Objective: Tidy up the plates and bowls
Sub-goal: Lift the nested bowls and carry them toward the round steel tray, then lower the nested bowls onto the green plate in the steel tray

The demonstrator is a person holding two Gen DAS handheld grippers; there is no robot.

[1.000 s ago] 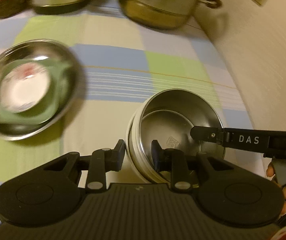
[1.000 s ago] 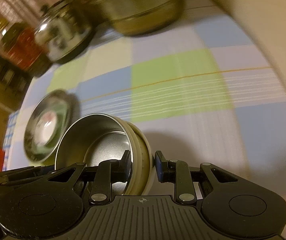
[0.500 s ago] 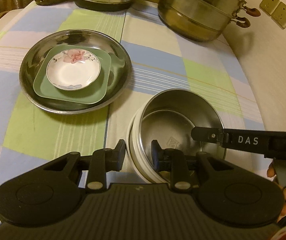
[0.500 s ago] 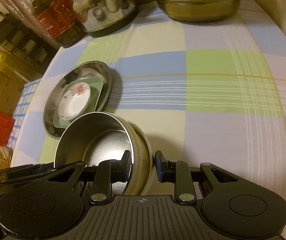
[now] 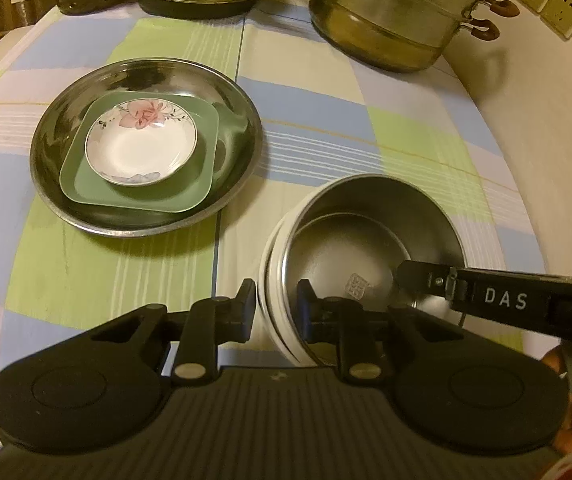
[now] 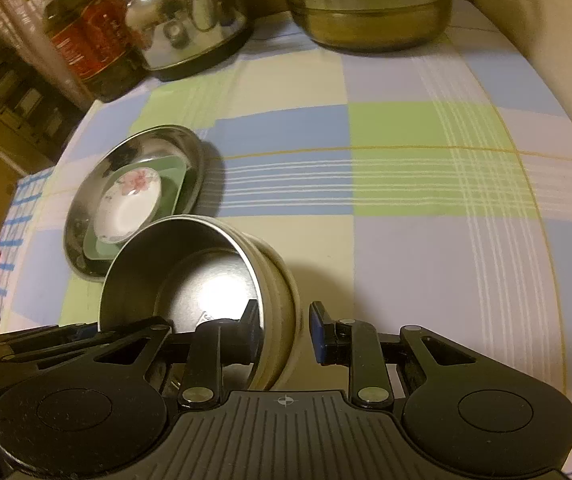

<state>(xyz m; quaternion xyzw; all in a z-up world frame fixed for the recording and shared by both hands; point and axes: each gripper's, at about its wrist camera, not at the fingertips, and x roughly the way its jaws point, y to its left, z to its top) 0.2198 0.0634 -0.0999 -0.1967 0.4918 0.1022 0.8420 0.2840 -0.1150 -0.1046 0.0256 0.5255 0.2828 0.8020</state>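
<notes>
Lower centre of the left wrist view: the left gripper (image 5: 275, 304) straddles the near wall of a round stainless-steel bowl with a cream-white outer shell (image 5: 370, 248). Its jaws are closing, one pad outside the shell and one inside the steel liner; they appear to grasp the rim. Lower centre of the right wrist view: the right gripper (image 6: 283, 330) brackets the opposite wall of the same bowl (image 6: 201, 276). The inner pad lies against the steel; the outer blue-faced pad shows a sliver of gap from the shell, so I cannot tell for certain that it is clenched. The bowl sits tilted between both tools, over the checked blue, green and cream tablecloth (image 5: 326, 128); whether its base touches the cloth is hidden.

Middle distance, left of centre in the left view: a wide shallow stainless-steel plate (image 5: 241, 120) carries a square green plate (image 5: 201, 192), which carries a small white saucer with a pink flower (image 5: 141, 148).

Far edge: a tiered steel steamer pot (image 5: 390, 20) upper right, a steel kettle (image 6: 185, 20) and a dark oil bottle (image 6: 81, 40) upper left.

Assessment: the step in hand is carrying the bowl, two-handed. The next move likely calls for levelling it and setting it down beside or upon the nested stack, avoiding a knock to the saucer.
</notes>
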